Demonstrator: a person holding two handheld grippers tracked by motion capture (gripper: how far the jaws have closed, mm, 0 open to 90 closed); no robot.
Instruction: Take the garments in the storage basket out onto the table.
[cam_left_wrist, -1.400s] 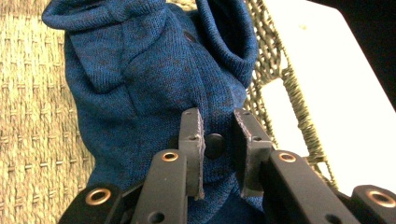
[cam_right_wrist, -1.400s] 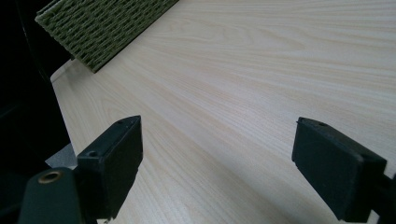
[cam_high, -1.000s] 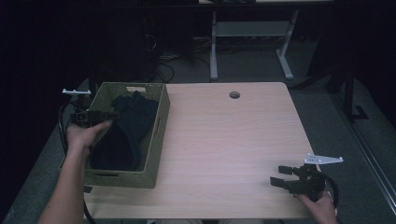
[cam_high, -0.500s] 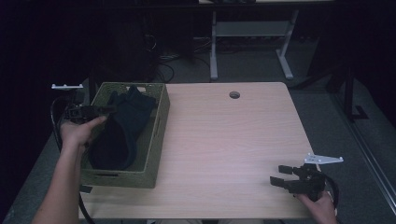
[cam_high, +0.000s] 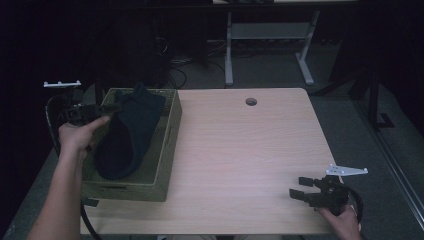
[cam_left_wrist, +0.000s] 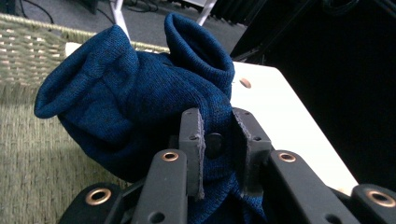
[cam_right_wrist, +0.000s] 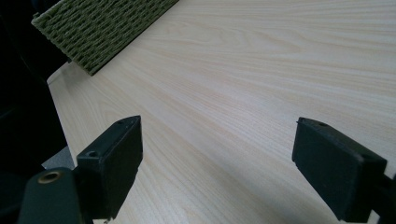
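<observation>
Left gripper (cam_left_wrist: 219, 149) was clamped on the dark blue sock (cam_high: 127, 132), half-lifted over the woven basket (cam_high: 167, 150); right gripper (cam_high: 305, 192) idled spread on the worktop (cam_high: 240, 150); best lift straight up to clear the rim.

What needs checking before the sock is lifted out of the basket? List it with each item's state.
1. Left gripper shut on the blue sock: ok.
2. Sock clear of the woven basket: not ok, most of it hangs inside.
3. Bite deep enough to hold: cannot tell, only a fold sits between the jaws.
4. Right gripper open and out of the way: ok.
5. Bare table to set the sock on: ok.
</observation>
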